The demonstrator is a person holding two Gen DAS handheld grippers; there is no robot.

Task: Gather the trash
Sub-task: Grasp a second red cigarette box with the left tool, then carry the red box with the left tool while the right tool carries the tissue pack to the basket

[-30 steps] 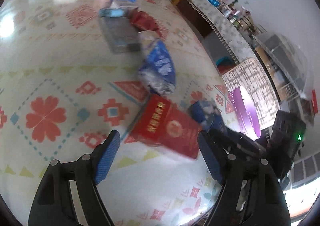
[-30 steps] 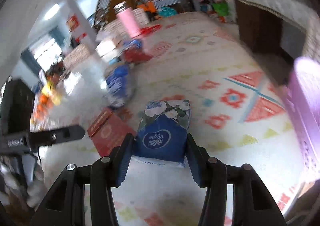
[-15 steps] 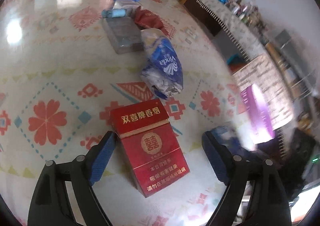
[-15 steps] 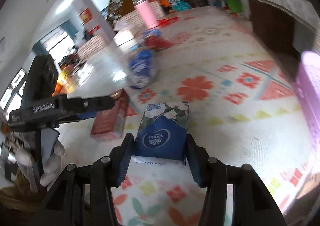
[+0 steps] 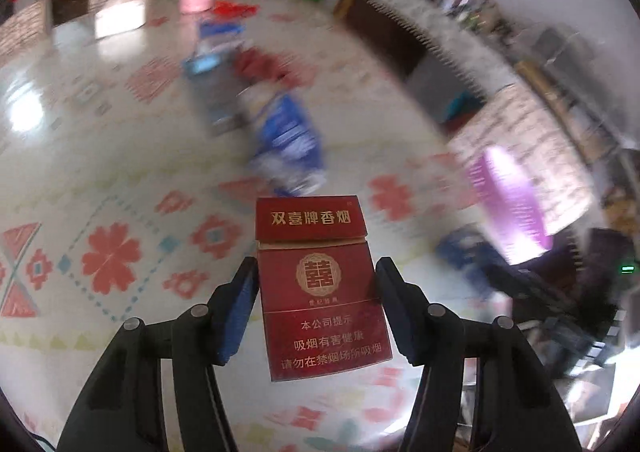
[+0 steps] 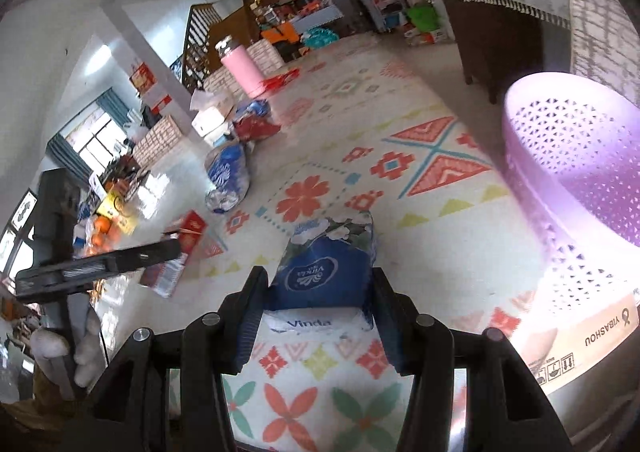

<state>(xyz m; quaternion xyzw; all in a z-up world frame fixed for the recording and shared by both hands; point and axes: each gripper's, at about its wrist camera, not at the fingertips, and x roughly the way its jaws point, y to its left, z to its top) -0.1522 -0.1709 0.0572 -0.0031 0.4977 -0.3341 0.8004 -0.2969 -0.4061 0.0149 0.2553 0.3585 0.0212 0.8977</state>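
Both hands are in the carry step now. The left claw (image 5: 316,292) has just been closing, and its blue pads (image 5: 240,304) now pinch the sides of the red cigarette box (image 5: 320,284). The box looks lifted off the tabletop (image 5: 120,156), with its top end pointing away from the camera. The right claw (image 6: 318,306) is pinched on a blue tissue pack (image 6: 326,272), one pad on each side of it.

The purple basket (image 6: 576,172) stands at the right, near the right claw. It has lots of little holes, and it looks like the place for the trash. So the next move is likely to bring each thing over the basket's open top and then spread the claw to let it drop. The tissue pack is closer, so it may go in first.

Both claws point down at a slant toward the flowery tabletop. In the right view, the left claw shows at the far left, held by a hand in a white glove (image 6: 60,352).

More trash waits farther back: a crumpled blue bag (image 6: 228,176) and a red wrapper (image 6: 252,128).
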